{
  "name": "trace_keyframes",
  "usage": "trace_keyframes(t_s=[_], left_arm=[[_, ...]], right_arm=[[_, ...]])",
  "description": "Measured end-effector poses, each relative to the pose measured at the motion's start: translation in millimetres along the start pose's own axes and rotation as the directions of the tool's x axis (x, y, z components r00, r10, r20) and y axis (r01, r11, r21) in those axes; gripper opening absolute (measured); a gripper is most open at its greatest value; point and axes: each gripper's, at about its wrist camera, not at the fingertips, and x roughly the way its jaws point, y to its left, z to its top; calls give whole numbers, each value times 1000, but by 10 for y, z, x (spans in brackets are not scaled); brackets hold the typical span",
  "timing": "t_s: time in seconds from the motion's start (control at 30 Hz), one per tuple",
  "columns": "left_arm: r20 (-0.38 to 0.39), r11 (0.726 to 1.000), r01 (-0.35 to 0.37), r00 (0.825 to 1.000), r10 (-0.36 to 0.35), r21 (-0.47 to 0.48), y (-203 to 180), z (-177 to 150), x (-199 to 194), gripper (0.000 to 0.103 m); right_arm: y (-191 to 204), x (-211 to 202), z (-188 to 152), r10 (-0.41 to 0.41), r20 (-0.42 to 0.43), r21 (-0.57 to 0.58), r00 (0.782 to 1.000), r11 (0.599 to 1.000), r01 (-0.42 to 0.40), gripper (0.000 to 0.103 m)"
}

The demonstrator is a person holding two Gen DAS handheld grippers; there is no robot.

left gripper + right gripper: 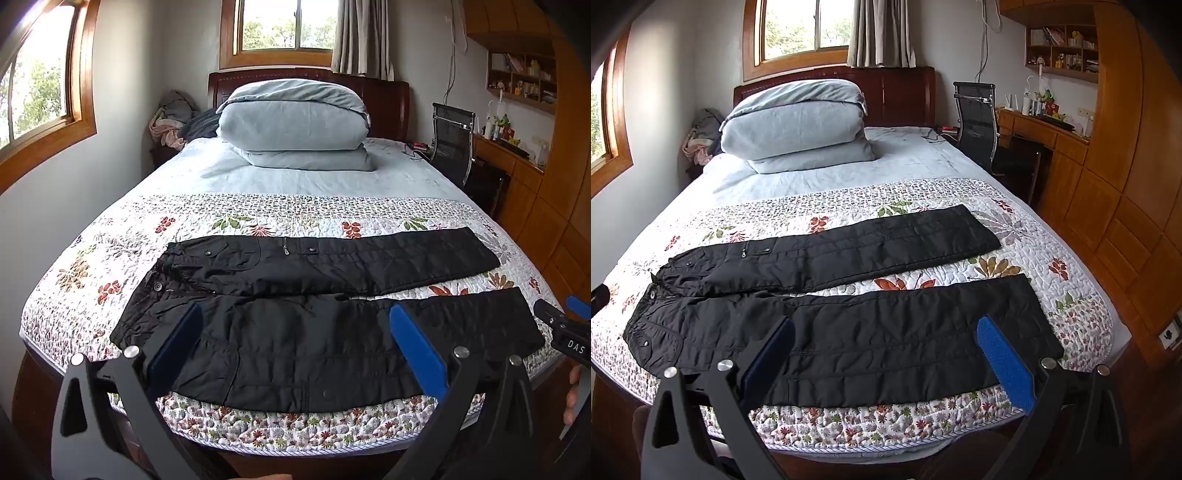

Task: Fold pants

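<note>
The black pants point(314, 325) lay flat across the lower half of both frames on the floral quilt point(258, 221), waistband toward the left, the two legs spread apart toward the right with a strip of quilt showing between them. The left gripper point(295, 332) and the right gripper point(886, 350) both hovered above the near leg with jaws spread wide and nothing between the pads. The fabric looked slick and padded, so a shallow pinch would likely have caught only the top layer and let the leg sag or slide out mid-fold. The near leg also lay close to the bed's lower edge, so a careless drag might have pulled it off. The only readable writing was "DAS" on the black device point(570, 341) at the right edge of the left view.
</note>
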Motion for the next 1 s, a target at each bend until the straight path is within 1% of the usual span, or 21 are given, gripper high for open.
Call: trace_keyframes(t_s=[0.23,0.47,0.67,0.73,0.77,1.0], left_arm=[[1,1000,-2,1000,2,3,-2,2,-2,100],[-1,1000,1,1000,-1,6,-8,-6,3,100],[-1,1000,3,1000,-3,8,13,-53,51,100],[-2,1000,4,1000,-4,10,51,-52,62,100],[-7,1000,1,1000,0,13,-14,-27,48,100],[-9,1000,-1,1000,1,19,-45,1,41,100]], right_arm=[[-21,34,-10,20,-2,5,1000,1000,-20,100],[-47,18,4,31,14,23,999,999,-31,100],[-73,28,1,76,19,38,997,996,-77,100],[-58,27,4,78,21,36,997,996,-79,100],[-51,26,5,77,20,32,997,996,-77,100],[-21,25,-2,73,20,26,997,997,-73,100]])
